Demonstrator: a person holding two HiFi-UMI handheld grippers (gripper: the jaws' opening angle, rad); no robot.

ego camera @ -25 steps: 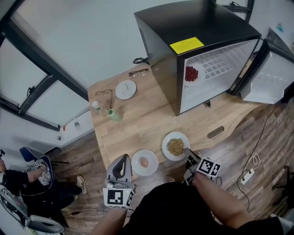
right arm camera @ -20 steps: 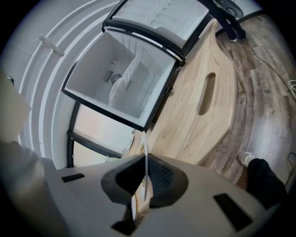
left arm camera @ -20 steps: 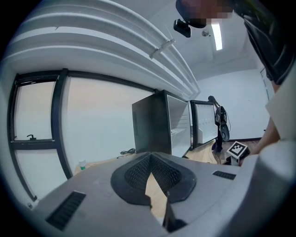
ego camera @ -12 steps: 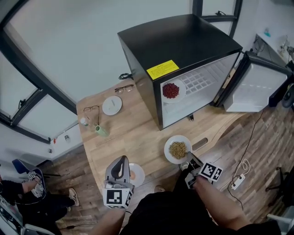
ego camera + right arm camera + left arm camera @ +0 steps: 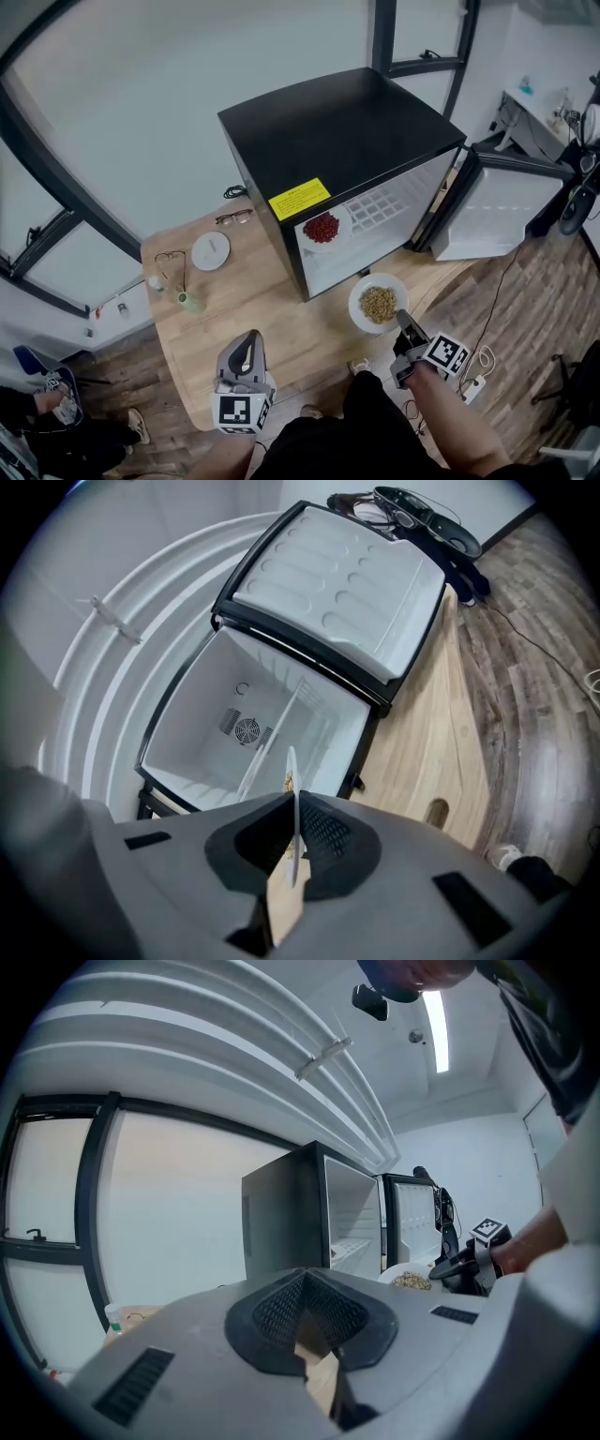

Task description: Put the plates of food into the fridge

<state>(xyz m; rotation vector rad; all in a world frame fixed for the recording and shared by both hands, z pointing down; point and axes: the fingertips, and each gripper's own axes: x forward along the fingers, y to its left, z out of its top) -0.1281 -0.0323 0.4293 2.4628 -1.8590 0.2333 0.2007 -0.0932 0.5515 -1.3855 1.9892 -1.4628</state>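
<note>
The fridge (image 5: 337,131) is smooth black outside, smooth white plastic inside; the table (image 5: 234,291) is matt wood.

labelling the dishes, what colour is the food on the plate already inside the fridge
Red food, on a white plate; it shows best in the head view.

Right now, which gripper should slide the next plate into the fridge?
Right. The right gripper is shut on the grain plate at its rim, in front of the open fridge; the left gripper is empty, farther back.
</note>
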